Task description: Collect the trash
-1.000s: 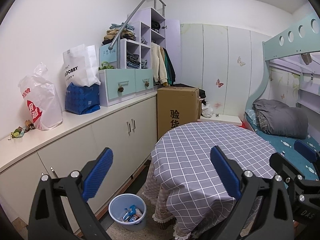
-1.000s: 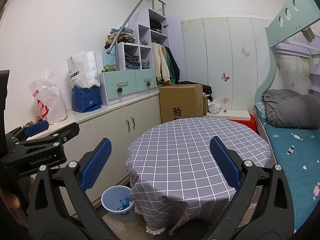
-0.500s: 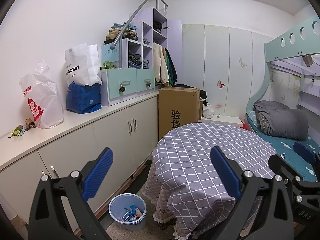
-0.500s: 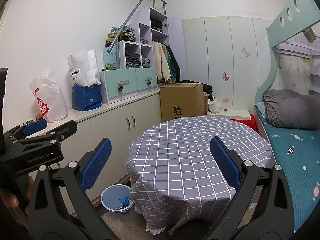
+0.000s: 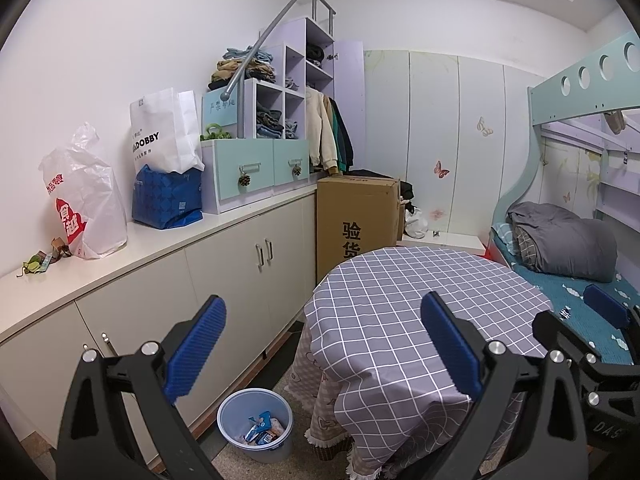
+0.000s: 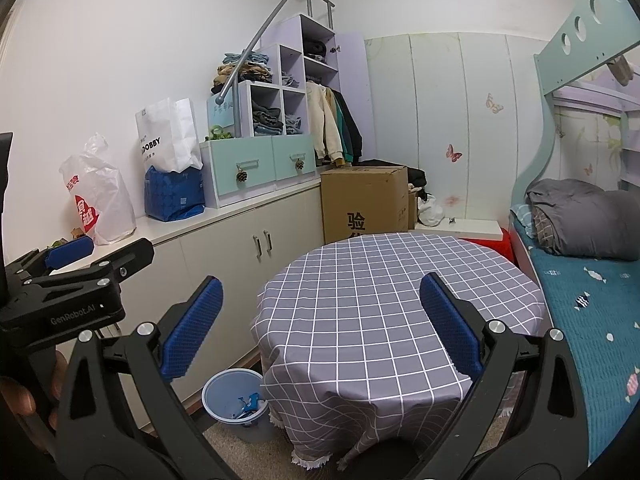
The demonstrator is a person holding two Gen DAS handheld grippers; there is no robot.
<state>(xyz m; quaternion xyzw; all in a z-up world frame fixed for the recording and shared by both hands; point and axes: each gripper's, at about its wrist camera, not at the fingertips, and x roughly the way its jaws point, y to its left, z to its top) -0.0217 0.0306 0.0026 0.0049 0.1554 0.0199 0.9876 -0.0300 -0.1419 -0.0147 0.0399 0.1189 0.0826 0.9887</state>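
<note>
Holding both hand-held grippers, left (image 5: pixel 320 348) and right (image 6: pixel 320 328), spread and empty above the bare tabletop (image 6: pixel 400 296), I risk overlooking wrappers on the counter (image 5: pixel 168 248).

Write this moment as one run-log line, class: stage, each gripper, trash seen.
stage: survey | left gripper: open, empty | right gripper: open, empty | bin: on floor beside table, holds wrappers | tabletop: bare

Trash bin (image 5: pixel 255 424): pale blue round plastic pail, upright on the floor, between the white cabinet fronts and the draped edge of the round desk. Open top. Inside I see crumpled wrappers (image 5: pixel 262 432), blue and white, lying loose at the bottom, bin mostly unfilled
</note>
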